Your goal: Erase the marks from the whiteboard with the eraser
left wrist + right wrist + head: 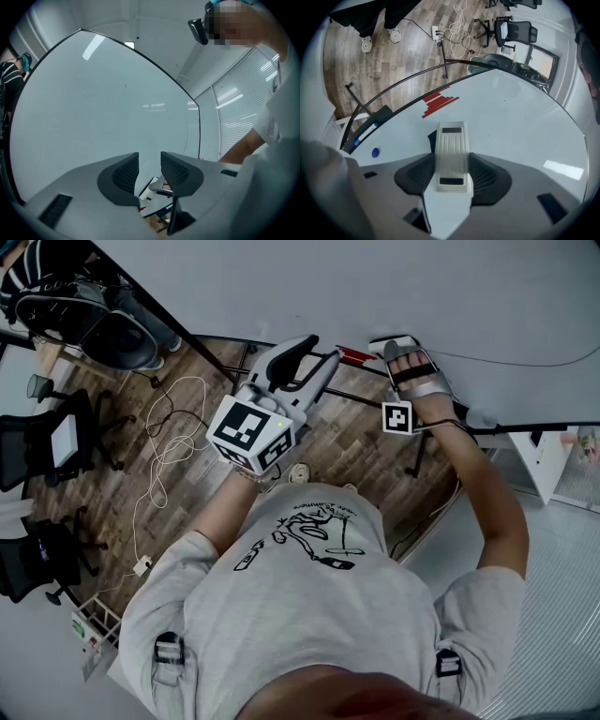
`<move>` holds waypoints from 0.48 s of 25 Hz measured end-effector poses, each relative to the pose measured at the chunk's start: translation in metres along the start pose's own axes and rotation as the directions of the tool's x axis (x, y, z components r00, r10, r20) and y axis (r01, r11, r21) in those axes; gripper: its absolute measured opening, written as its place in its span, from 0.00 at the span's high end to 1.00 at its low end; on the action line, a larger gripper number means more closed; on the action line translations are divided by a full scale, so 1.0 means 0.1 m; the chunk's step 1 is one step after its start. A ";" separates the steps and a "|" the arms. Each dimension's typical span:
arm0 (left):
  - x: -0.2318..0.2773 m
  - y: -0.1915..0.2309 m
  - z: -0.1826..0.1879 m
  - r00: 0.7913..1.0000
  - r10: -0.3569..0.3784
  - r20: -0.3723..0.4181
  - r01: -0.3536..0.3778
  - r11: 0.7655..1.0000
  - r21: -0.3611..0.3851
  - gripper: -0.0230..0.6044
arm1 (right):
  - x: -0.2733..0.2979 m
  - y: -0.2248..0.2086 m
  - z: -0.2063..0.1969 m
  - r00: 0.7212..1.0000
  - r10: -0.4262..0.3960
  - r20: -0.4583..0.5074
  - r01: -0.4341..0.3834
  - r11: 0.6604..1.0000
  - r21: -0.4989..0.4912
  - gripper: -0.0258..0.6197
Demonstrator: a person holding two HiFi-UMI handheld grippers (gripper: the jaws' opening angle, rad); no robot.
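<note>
One eraser (pixel 451 154), one whiteboard (pixel 513 124) (red marks (pixel 439 103))

Glossy whiteboard (pixel 525 122), ribbed plastic eraser (pixel 451 150)

Grey T-shirt (pixel 309 624), black print (pixel 305 538); grey left tongs (pixel 315 356).

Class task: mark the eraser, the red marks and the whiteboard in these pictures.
eraser (pixel 451 150): right gripper view, middle of its ribbed white back.
red marks (pixel 439 102): right gripper view, centre of the red patch.
whiteboard (pixel 525 117): right gripper view, bare white surface.
</note>
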State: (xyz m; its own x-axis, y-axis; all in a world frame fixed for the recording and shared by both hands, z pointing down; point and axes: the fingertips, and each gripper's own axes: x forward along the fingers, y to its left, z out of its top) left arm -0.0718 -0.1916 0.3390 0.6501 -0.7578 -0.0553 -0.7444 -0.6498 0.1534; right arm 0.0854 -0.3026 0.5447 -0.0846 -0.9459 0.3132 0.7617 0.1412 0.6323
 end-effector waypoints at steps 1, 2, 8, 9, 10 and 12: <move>0.00 0.01 -0.01 1.000 0.001 -0.002 -0.001 1.000 -0.001 0.71 | 0.01 -0.07 0.05 1.000 -0.010 0.003 0.010 1.000 0.008 0.59; 0.01 0.01 -0.01 1.000 0.001 -0.003 -0.001 1.000 -0.002 0.71 | 0.02 -0.15 0.10 1.000 -0.023 0.009 0.022 1.000 0.017 0.59; -0.05 0.05 -0.01 1.000 0.004 -0.004 -0.004 1.000 -0.002 0.71 | 0.08 -0.76 0.35 0.996 -0.085 0.025 0.083 0.994 0.076 0.59; -0.05 0.04 -0.02 1.000 0.003 -0.006 -0.003 1.000 -0.002 0.71 | 0.08 -0.79 0.37 0.996 -0.089 0.023 0.087 0.993 0.082 0.59; -0.05 0.04 -0.03 1.000 0.002 -0.009 -0.002 1.000 -0.003 0.71 | 0.08 -0.80 0.36 0.995 -0.095 0.021 0.093 0.992 0.083 0.59; -0.04 0.02 -0.04 1.000 -0.004 -0.013 0.004 1.000 -0.003 0.71 | 0.06 -0.79 0.34 0.993 -0.120 0.021 0.118 0.991 0.071 0.59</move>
State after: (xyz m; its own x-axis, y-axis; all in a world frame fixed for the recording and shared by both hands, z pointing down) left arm -0.0753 -0.1901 0.3431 0.6548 -0.7546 -0.0432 -0.7415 -0.6524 0.1566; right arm 0.0034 -0.3093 0.5205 -0.1887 -0.9496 0.2503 0.6991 0.0491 0.7133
